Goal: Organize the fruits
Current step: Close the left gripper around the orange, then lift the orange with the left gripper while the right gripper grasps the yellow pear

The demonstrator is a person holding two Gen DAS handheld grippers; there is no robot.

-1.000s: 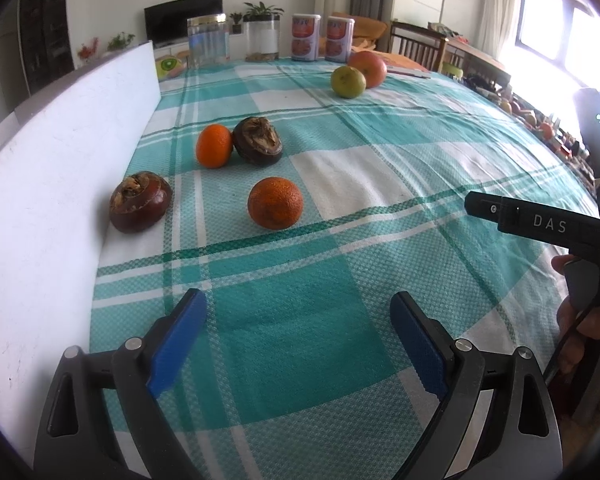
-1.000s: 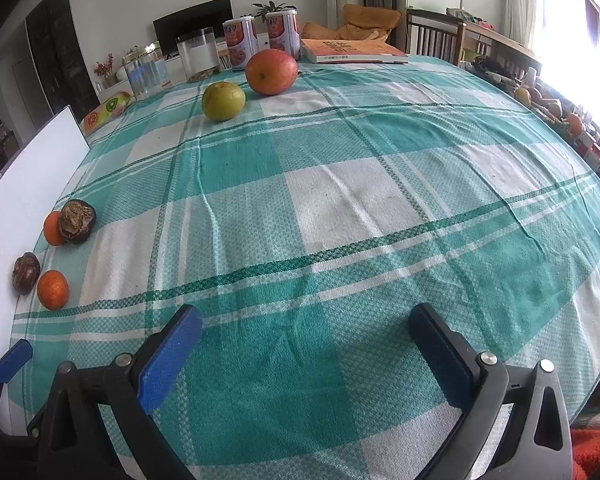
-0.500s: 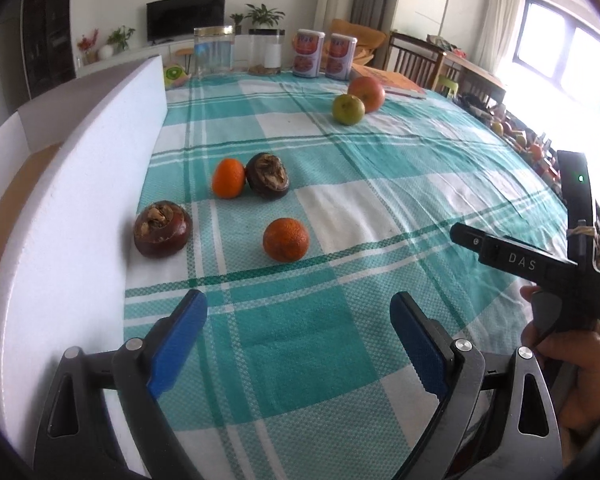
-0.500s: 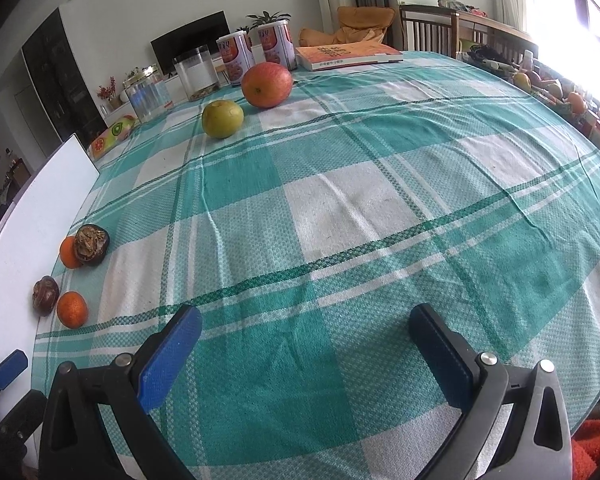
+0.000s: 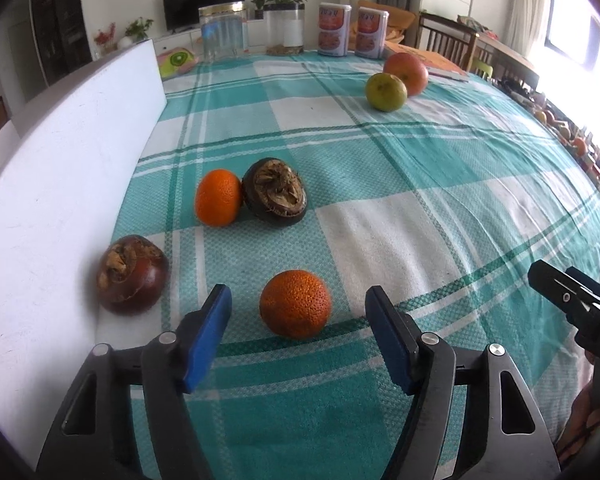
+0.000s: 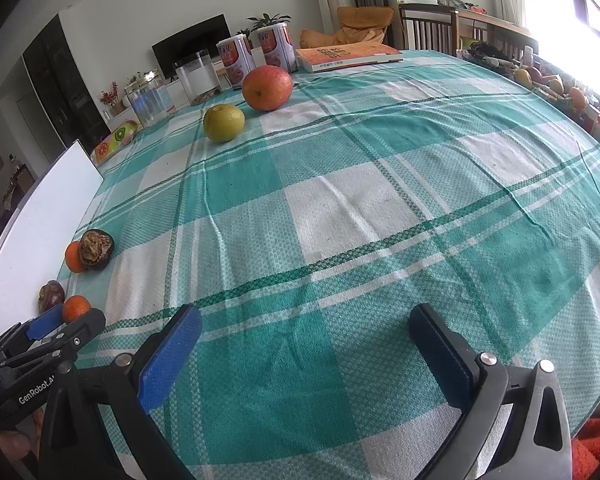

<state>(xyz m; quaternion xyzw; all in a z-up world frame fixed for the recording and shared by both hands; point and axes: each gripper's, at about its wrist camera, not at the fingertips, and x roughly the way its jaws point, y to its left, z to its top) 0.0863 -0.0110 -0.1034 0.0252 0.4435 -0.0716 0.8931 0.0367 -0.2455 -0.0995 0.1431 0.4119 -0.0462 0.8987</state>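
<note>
My left gripper (image 5: 298,304) is open, its blue pads flanking a small orange (image 5: 295,304) on the checked cloth without touching it. A dark brown fruit (image 5: 131,280) lies to its left by the white foam board. Farther off, a second small orange (image 5: 218,197) touches another dark fruit (image 5: 276,190). A green fruit (image 5: 385,86) and a large red-orange fruit (image 5: 406,68) sit at the far right. My right gripper (image 6: 306,330) is open and empty above bare cloth. The left gripper (image 6: 60,320) shows in the right wrist view by the near orange (image 6: 76,308).
A white foam board (image 5: 60,168) stands along the table's left edge. Jars (image 5: 222,28) and two cans (image 5: 334,30) line the far edge, with an orange book (image 6: 348,56). The right gripper's body (image 5: 576,300) shows at the right in the left wrist view.
My left gripper has moved forward and down so the near orange now sits between its pads. The right gripper has shifted only slightly.
</note>
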